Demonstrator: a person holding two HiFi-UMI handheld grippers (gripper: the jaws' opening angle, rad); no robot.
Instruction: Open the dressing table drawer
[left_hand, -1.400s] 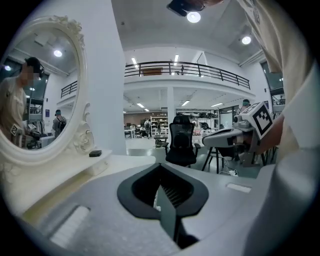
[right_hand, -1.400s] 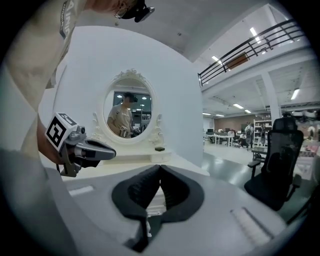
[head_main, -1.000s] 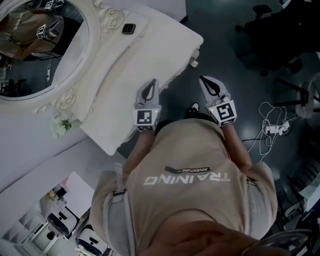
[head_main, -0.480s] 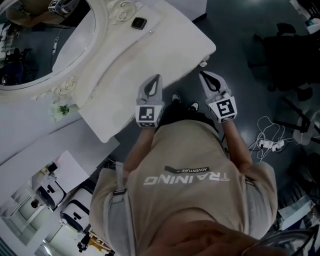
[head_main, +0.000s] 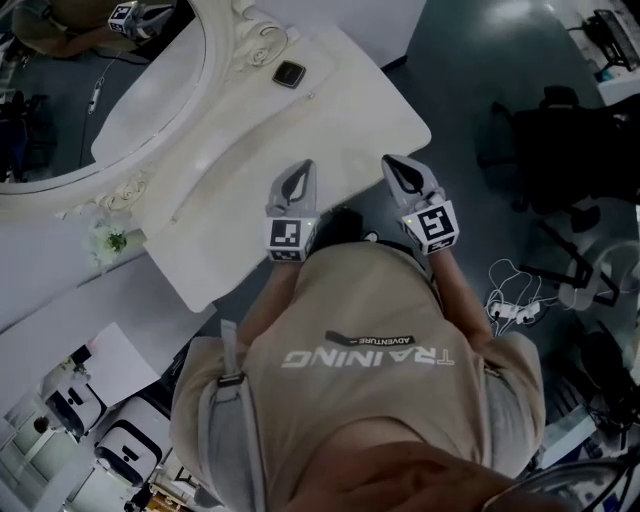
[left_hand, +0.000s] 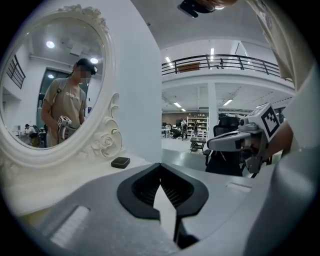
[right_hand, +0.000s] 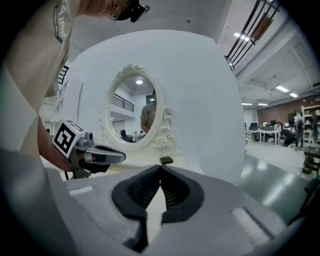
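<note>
The white dressing table (head_main: 330, 110) runs diagonally across the head view, with its oval mirror (head_main: 100, 90) at the upper left. Its drawer front is hidden under the tabletop's near edge. My left gripper (head_main: 303, 166) is shut and empty, and its tip lies over the near edge of the tabletop. My right gripper (head_main: 392, 161) is also shut and empty, with its tip at the same edge, close to the right corner. In the left gripper view the left gripper (left_hand: 160, 164) has its jaws meeting. In the right gripper view the right gripper (right_hand: 160, 166) shows the same.
A small black box (head_main: 289, 73) lies on the tabletop near the mirror's carved frame. A flower sprig (head_main: 108, 240) sits left of the table. Black office chairs (head_main: 560, 140) and a cable tangle with a power strip (head_main: 510, 310) are on the floor at right.
Both grippers have moved in toward the table. The right one has come from over the floor beside the corner to the table's near edge. Both stay shut.
</note>
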